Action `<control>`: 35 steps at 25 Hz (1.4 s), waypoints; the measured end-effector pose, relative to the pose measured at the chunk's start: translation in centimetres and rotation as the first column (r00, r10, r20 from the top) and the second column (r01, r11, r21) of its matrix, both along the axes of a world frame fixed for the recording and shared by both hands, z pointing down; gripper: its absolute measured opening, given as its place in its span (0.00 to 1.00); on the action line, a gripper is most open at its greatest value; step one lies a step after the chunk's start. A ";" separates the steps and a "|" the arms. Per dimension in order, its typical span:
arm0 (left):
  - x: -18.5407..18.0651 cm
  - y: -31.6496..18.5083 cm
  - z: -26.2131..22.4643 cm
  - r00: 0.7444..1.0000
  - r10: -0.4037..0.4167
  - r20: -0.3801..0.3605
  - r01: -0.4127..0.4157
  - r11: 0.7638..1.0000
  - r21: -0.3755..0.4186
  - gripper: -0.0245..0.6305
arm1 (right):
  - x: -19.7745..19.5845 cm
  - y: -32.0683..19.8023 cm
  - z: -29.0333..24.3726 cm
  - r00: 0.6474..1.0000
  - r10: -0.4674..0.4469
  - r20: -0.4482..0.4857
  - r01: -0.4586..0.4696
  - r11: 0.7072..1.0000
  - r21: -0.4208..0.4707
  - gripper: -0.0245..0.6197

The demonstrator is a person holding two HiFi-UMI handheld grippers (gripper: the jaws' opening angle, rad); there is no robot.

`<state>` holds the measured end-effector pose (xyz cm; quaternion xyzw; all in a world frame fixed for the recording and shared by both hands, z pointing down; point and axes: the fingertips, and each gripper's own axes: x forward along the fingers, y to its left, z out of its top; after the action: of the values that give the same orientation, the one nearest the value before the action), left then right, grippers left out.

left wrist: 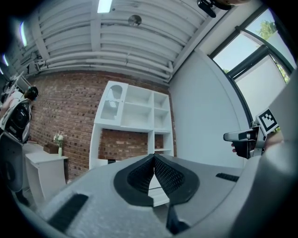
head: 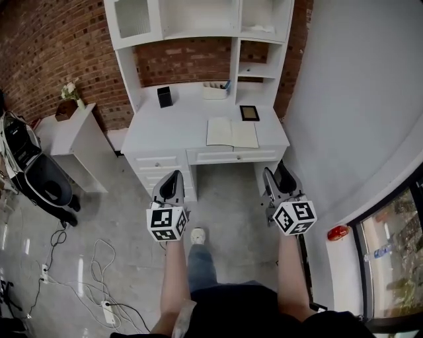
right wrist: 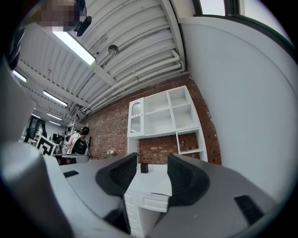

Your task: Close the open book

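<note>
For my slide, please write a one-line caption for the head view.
An open book lies on a white desk; in front, the left gripper is shut, the right gripper open.

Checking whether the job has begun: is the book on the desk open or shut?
Open: the book lies spread flat on the white desk, two pale pages flanking a centre fold.

Print on the open white-paged book (head: 232,133) was too small to read, the small black-framed flat item (head: 249,113) beside it unidentifiable, the white shelf hutch (head: 198,20) was cut by the head view's top edge, and the left gripper (left wrist: 154,160) hid most of the white drawer desk (head: 175,125) in its view.
</note>
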<state>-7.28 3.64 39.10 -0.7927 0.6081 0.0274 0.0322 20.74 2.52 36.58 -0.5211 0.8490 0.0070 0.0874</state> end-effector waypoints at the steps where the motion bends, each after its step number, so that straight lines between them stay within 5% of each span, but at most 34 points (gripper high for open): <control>1: -0.5 -1.3 0.2 1.000 0.000 -0.002 0.000 1.000 -0.003 0.05 | -0.4 -1.3 0.1 1.000 0.004 -0.001 -0.004 1.000 -0.002 0.33; 10: -5.9 -15.3 1.4 1.000 0.010 -0.024 -0.012 0.998 -0.057 0.05 | -4.6 -14.7 1.4 0.999 0.039 -0.023 -0.040 0.997 -0.065 0.33; 22: -7.2 -33.1 2.6 0.989 0.150 0.010 -0.148 0.982 -0.121 0.05 | -8.8 -30.6 2.9 0.995 0.099 -0.009 -0.100 0.987 -0.127 0.33; 35: -7.2 -39.6 5.0 0.981 0.195 -0.014 -0.194 0.964 -0.181 0.05 | -9.3 -37.2 4.5 0.990 0.142 -0.020 -0.143 0.973 -0.179 0.33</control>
<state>-14.52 -35.91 44.14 -0.8483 0.5273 -0.0266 -0.0420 11.43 -34.72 41.07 -0.5863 0.8070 -0.0617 0.0363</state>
